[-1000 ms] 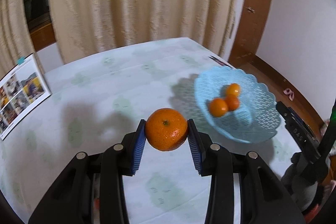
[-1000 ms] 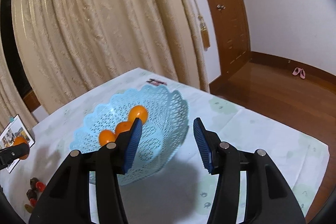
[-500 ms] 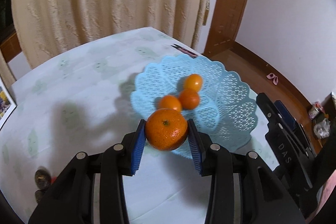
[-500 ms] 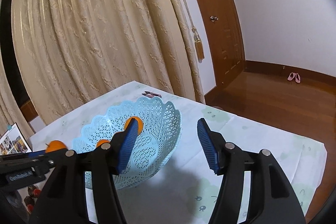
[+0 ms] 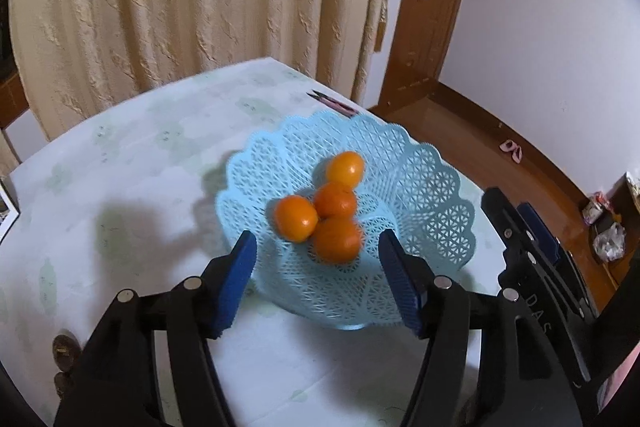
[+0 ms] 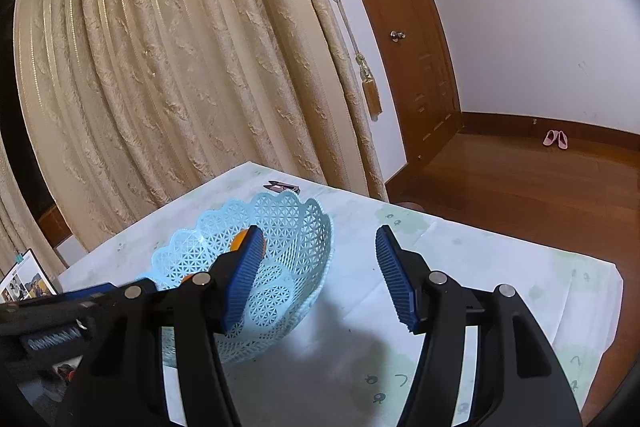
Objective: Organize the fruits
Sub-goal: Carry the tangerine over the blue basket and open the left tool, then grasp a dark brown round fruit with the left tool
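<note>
A light blue lattice basket (image 5: 436,203) stands on the table and holds several oranges. The nearest orange (image 5: 337,241) is blurred and lies in the basket below my left gripper (image 5: 318,281), which is open and empty just above the basket's near rim. My right gripper (image 6: 320,277) is open and empty, to the right of the basket (image 6: 296,227). It also shows at the right edge of the left wrist view (image 5: 528,239). An orange (image 6: 237,239) peeks from behind the right gripper's left finger.
The table has a pale cloth with green prints (image 5: 132,163). Small dark fruits (image 5: 64,349) lie at its left edge. A pink clip (image 5: 334,103) lies behind the basket. A photo sheet (image 6: 26,283) lies at the far left. Curtains and a wooden door stand behind.
My left gripper moved over the basket, opened and let go of the orange, which now lies in the basket. My right gripper stayed open beside the basket.
</note>
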